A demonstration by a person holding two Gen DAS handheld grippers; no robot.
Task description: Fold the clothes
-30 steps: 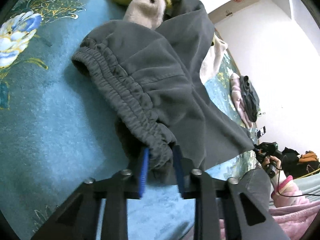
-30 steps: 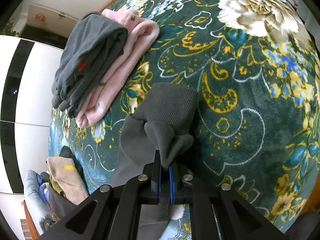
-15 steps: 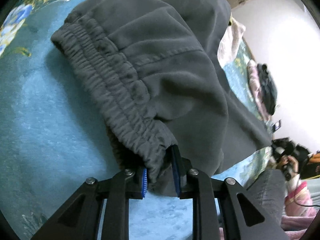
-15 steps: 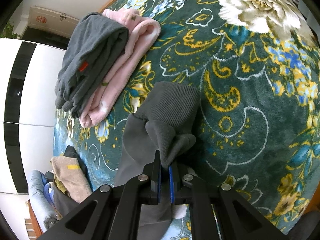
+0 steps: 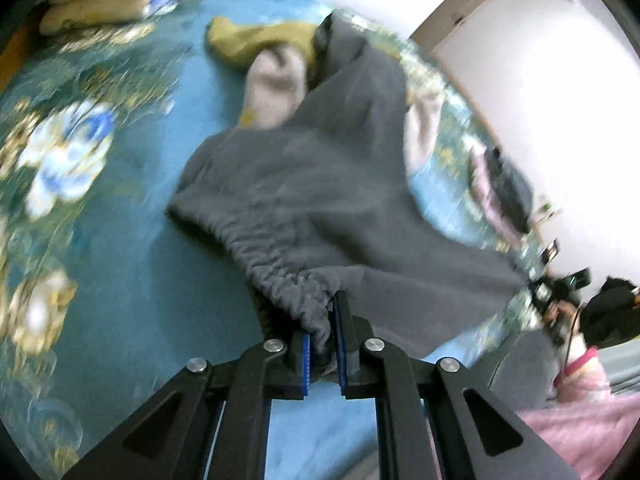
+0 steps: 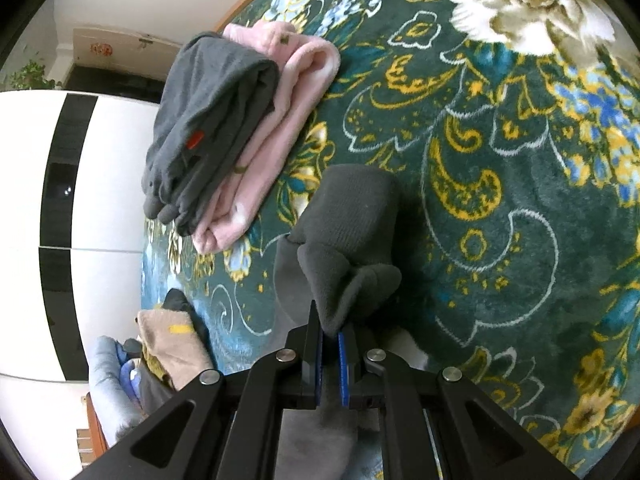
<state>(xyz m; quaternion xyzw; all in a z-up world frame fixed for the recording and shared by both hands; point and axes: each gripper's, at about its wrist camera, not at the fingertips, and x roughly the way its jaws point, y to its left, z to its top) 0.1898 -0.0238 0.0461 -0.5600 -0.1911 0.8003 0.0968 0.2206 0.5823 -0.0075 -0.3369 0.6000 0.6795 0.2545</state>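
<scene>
- Left wrist view: the left gripper (image 5: 322, 344), at the lower middle of the frame, is closed on the gathered elastic waistband of the grey trousers (image 5: 320, 184). The trousers spread from the pads up toward the upper middle, over the blue floral carpet (image 5: 100, 280). A yellow garment (image 5: 256, 40) and a beige one (image 5: 276, 84) lie at the upper middle, partly under the grey cloth. This view is blurred.
- Right wrist view: the right gripper (image 6: 330, 354), lower middle, pinches the ribbed cuff (image 6: 348, 236) of a trouser leg, which stands just above the pads. A folded grey and pink stack (image 6: 236, 128) lies at the upper left, well apart.
- Judgement: with both ends held, the step seems to be stretching or folding the trousers. The next move needs both grips kept firm and the cuff and waistband aligned.
</scene>
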